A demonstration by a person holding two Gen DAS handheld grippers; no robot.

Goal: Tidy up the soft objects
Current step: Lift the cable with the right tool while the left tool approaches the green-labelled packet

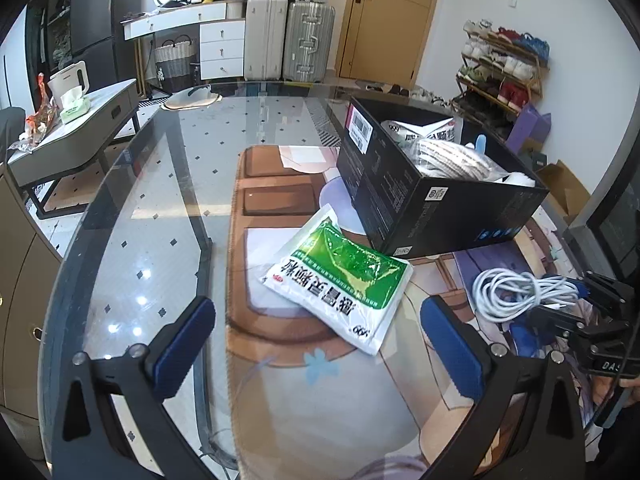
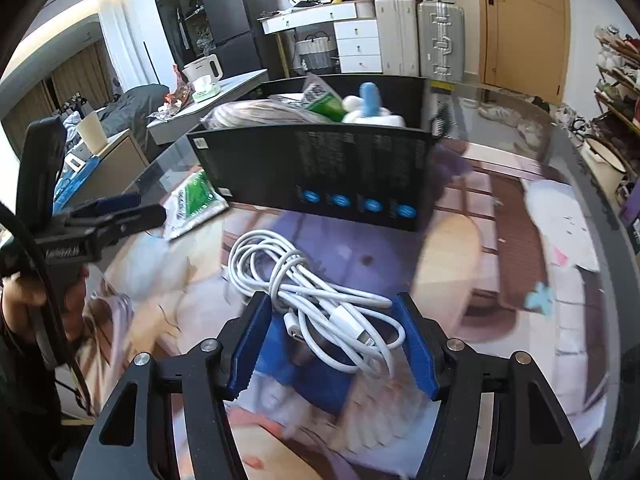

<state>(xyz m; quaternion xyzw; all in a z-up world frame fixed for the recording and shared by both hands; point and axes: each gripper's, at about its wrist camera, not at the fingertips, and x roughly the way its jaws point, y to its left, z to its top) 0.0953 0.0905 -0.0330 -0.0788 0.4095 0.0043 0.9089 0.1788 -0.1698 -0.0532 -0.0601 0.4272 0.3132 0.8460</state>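
Note:
A green and white soft packet (image 1: 340,276) lies on the printed mat in front of my open left gripper (image 1: 316,344), which is empty and just short of it. A coiled white cable (image 2: 316,300) lies on the mat between the blue pads of my right gripper (image 2: 334,340); the jaws stand partly open around it, not pressing it. The cable also shows in the left wrist view (image 1: 516,288). A black box (image 1: 424,196) behind both holds several soft items: a packet, a wrapped bundle and a white plush. The packet shows left of the box in the right wrist view (image 2: 192,204).
The mat lies on a round glass table (image 1: 132,240). The box (image 2: 332,168) stands close behind the cable. The left gripper appears at the left of the right wrist view (image 2: 116,208). A side table, suitcases and a shoe rack stand beyond the table.

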